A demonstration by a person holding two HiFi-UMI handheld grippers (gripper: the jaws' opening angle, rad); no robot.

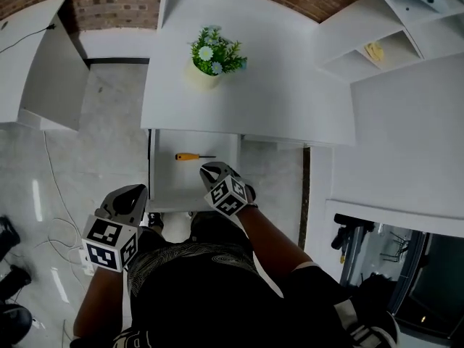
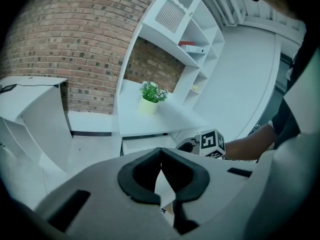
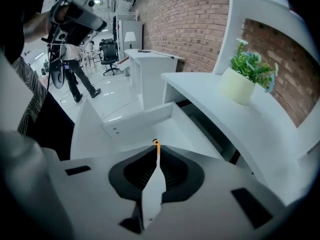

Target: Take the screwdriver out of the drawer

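The screwdriver [image 1: 187, 156], with an orange handle and a thin dark shaft, lies flat in the open white drawer [image 1: 163, 187] under the desk. My right gripper [image 1: 211, 168] hovers over the drawer just right of the shaft's tip, its jaws shut and holding nothing. In the right gripper view the orange handle [image 3: 157, 144] shows just beyond the closed tips of the right gripper [image 3: 156, 150]. My left gripper [image 1: 135, 191] hangs outside the drawer's front left corner, shut and empty. From the left gripper [image 2: 160, 150] the drawer [image 2: 145, 144] lies ahead.
A white desk top [image 1: 290, 100] carries a potted plant [image 1: 215, 55] above the drawer. White shelving [image 1: 391, 42] stands at the right, a white counter [image 1: 36, 64] at the left. Cables [image 1: 61, 216] trail over the tiled floor. The person's body fills the lower frame.
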